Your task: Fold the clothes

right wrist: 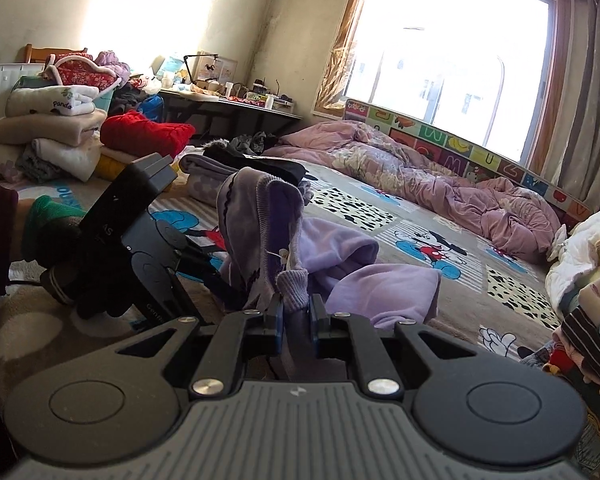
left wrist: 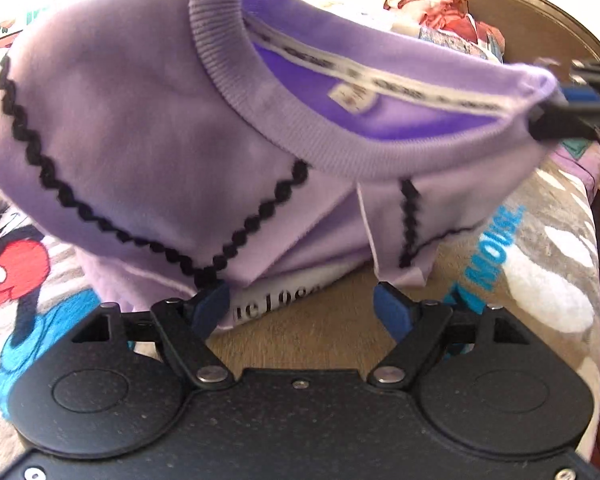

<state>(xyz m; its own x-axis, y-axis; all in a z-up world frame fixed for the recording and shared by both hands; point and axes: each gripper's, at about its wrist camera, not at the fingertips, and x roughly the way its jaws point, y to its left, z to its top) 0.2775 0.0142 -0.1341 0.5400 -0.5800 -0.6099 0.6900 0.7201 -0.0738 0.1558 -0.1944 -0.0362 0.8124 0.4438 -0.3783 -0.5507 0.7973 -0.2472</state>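
A lilac sweater (left wrist: 147, 112) with black zigzag trim and a ribbed collar hangs partly lifted over the bed. My left gripper (left wrist: 300, 300) is open just below its lower edge, holding nothing. My right gripper (right wrist: 295, 320) is shut on the sweater's ribbed edge (right wrist: 293, 284); it also shows in the left wrist view (left wrist: 556, 120) at the right, pinching the shoulder. In the right wrist view the sweater (right wrist: 340, 256) bunches in front of the fingers, with the left gripper (right wrist: 187, 264) to its left. A white printed cloth (left wrist: 275, 304) lies under the sweater.
A Mickey Mouse blanket (right wrist: 420, 240) covers the bed. A rumpled pink duvet (right wrist: 440, 184) lies at the back by the window. Stacks of folded laundry (right wrist: 51, 128) stand at the left, and more clothes (right wrist: 588, 320) are piled at the right.
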